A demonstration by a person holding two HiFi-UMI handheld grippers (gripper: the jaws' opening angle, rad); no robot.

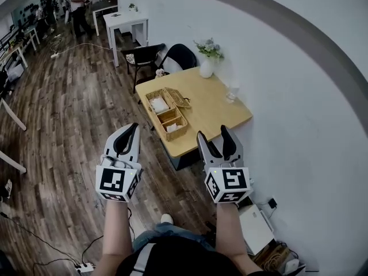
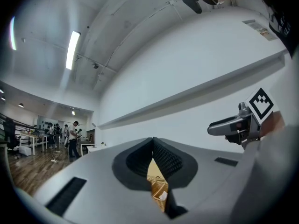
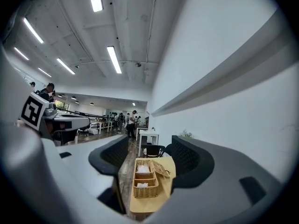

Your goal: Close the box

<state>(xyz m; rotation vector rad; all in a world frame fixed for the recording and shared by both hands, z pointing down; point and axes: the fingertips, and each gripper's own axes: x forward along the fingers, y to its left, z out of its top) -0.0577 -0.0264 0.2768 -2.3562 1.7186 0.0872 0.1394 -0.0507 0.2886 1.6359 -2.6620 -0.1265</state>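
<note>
A wicker box [image 1: 167, 115] with two compartments lies on the near left part of a wooden table [image 1: 213, 111]; its lid [image 1: 177, 98] hangs open toward the table's middle. White items lie inside. Both grippers are held in the air, well short of the table. My left gripper [image 1: 133, 126] is shut and empty; between its jaws I glimpse a sliver of the box [image 2: 159, 191]. My right gripper [image 1: 213, 132] is open and empty. Between its jaws, far ahead, the right gripper view frames the box [image 3: 145, 177] and the lid [image 3: 161, 168].
A white vase of flowers [image 1: 207, 60] and a clear glass [image 1: 232, 92] stand on the table's far side by the white wall. Two black chairs [image 1: 145, 56] sit behind the table. A white table [image 1: 127, 22] and several people are farther back. Cables and a power strip [image 1: 84, 266] lie on the wooden floor.
</note>
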